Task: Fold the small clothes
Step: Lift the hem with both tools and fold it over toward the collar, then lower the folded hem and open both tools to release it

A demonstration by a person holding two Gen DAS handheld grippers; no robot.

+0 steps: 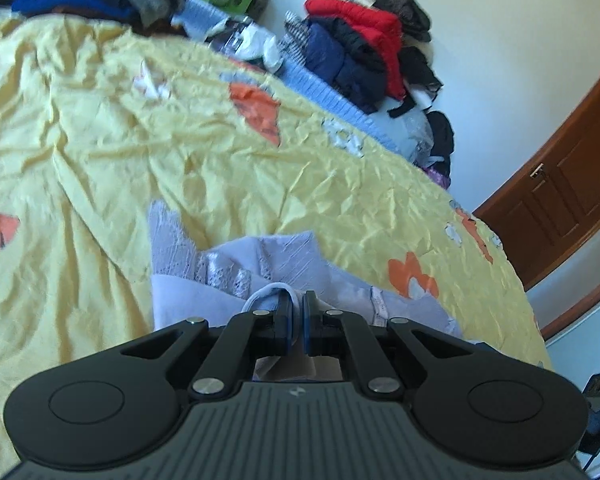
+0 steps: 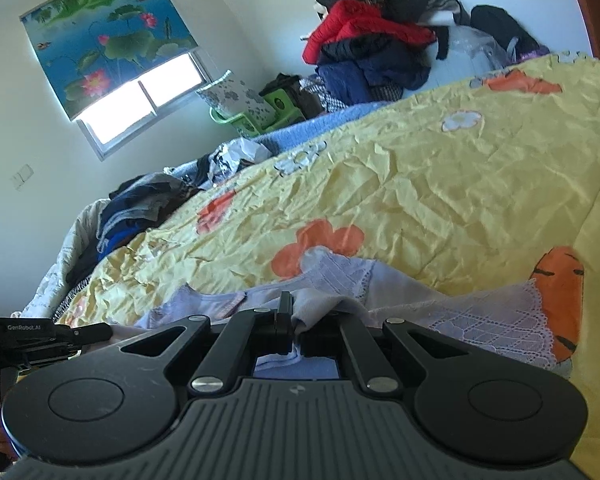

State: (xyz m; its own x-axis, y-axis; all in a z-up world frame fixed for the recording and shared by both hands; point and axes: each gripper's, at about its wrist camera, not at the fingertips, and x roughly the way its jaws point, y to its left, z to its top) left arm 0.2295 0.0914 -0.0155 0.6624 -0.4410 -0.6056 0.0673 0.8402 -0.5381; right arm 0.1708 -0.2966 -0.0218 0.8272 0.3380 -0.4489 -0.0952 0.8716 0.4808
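One lilac garment point(image 1: 236, 268), lace-trimmed, lay on the near part of one yellow flowered bedspread point(image 1: 100, 140). Two grippers attended it: the left gripper point(image 1: 297, 300) was clamped on a hem loop, the right gripper point(image 2: 296, 312) was clamped on a fold of the same cloth. Beyond: one heap of dark and red clothes point(image 2: 372, 40) against the wall; one lotus-print window blind point(image 2: 100, 36); one brown door point(image 1: 560, 192).

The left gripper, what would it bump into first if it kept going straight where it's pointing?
The left gripper is already shut on the lilac garment, so more of that cloth comes first. Beyond it, probably the yellow flowered bedspread, since the gripper tilts downward; depth is hard to judge.
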